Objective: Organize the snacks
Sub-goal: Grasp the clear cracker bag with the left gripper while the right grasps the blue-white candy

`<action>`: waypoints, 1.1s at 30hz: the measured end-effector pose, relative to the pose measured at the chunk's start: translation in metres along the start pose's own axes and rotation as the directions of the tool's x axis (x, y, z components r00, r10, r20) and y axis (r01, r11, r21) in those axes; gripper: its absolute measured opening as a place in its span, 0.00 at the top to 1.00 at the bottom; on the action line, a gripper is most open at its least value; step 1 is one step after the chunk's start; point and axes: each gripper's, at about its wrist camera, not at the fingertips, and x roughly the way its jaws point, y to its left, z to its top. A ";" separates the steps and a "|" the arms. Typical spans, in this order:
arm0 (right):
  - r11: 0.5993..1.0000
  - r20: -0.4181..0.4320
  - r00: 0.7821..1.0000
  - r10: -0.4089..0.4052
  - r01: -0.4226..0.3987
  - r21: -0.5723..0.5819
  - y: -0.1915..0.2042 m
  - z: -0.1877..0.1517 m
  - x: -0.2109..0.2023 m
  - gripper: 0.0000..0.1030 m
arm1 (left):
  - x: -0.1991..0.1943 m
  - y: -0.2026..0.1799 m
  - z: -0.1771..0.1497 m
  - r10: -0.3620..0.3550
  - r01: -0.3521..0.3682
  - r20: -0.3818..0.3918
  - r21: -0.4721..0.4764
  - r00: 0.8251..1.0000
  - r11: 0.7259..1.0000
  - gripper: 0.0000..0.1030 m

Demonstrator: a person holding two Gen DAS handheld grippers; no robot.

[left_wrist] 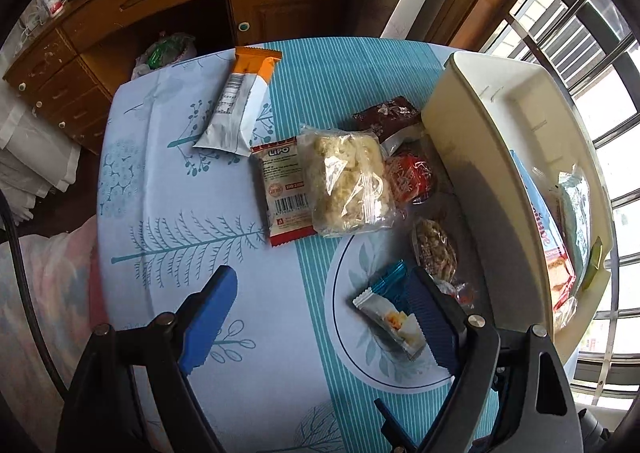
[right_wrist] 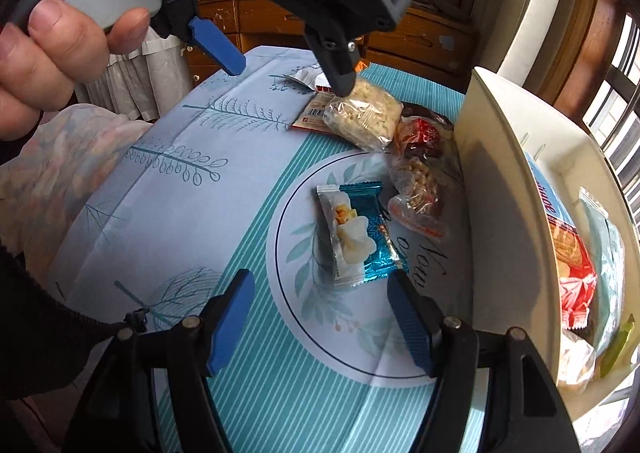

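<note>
A teal and white snack pack [right_wrist: 354,233] lies on the round print of the tablecloth, just ahead of my right gripper [right_wrist: 322,319], which is open and empty. In the left wrist view the same pack [left_wrist: 390,313] lies beside the right finger of my left gripper [left_wrist: 320,319], which is also open and holds nothing. From the right wrist view the left gripper [right_wrist: 286,65] hangs over the loose snacks, with a hand [right_wrist: 52,53] on its grip. A clear bag of rice cake [left_wrist: 348,185], a red and white pack [left_wrist: 284,193] and an orange and white pack [left_wrist: 240,105] lie further off.
A cream bin [left_wrist: 480,125] stands along the table's right side with several packs [left_wrist: 560,253] inside. A nut bar [left_wrist: 434,249], a red candy pack [left_wrist: 412,177] and a brown pack [left_wrist: 388,115] lie against its wall. Wooden drawers [left_wrist: 120,13] stand beyond the table; a barred window is on the right.
</note>
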 end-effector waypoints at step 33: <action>0.997 0.050 0.998 0.036 -0.040 0.066 -0.041 0.008 0.050 0.50 | 0.088 -0.029 0.063 0.135 -0.134 -0.124 0.014 0.983 0.991 0.21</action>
